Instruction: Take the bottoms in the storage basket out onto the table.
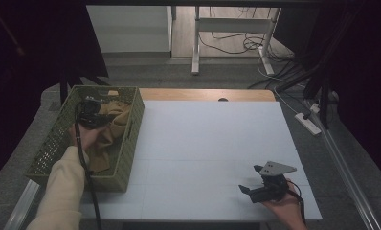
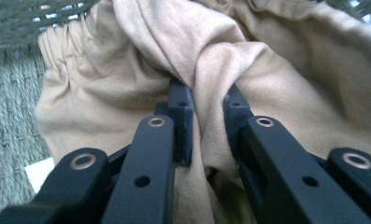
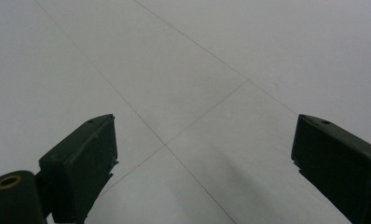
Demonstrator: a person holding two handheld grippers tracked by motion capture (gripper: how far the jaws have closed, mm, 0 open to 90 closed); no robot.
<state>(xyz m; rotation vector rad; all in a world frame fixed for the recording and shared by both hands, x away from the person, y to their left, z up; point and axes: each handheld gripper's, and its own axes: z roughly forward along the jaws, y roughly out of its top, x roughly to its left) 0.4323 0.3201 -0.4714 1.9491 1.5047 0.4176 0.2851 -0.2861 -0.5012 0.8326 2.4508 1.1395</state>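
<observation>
At the left of the high view, your left tongs (image 1: pixel 90 116) pinch a fold of the tan crumpled cloth (image 2: pixel 249 60) inside the green woven basket (image 1: pixel 131 143). At lower right, your right tongs (image 1: pixel 253 178) gape wide over the white table (image 1: pixel 212 139), well apart from the cloth.

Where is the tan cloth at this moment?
In the high view the tan cloth lies inside the green basket at the table's left, and the left gripper is pinching a fold of it.
</observation>
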